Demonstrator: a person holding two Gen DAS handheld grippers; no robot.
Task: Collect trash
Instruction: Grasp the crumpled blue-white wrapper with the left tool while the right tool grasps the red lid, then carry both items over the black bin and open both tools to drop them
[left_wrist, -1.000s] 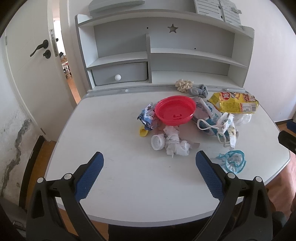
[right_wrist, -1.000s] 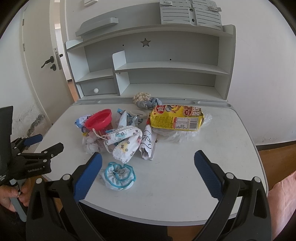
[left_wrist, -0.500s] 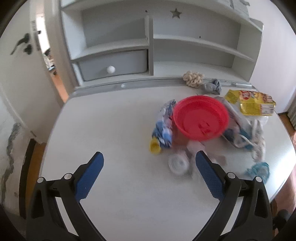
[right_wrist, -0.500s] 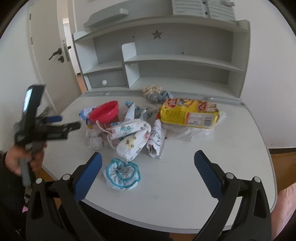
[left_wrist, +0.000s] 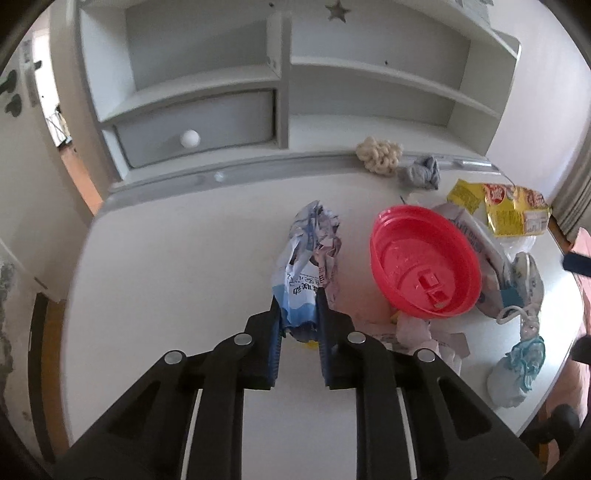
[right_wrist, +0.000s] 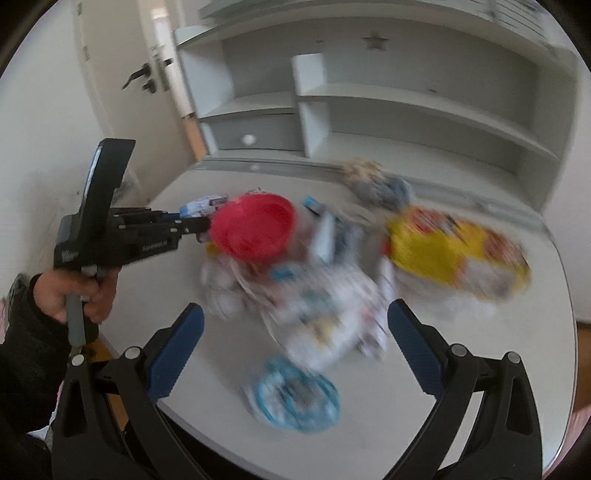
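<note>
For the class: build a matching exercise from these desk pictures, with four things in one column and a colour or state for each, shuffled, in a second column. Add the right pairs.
Column 1
1. left gripper
2. right gripper
3. plastic lid
4. snack bag

Column 2
A. yellow, lying near the desk's right edge
B. shut on the blue and white wrapper
C. red, lying hollow side up
D. open, holding nothing

Pairs: 1-B, 2-D, 3-C, 4-A
</note>
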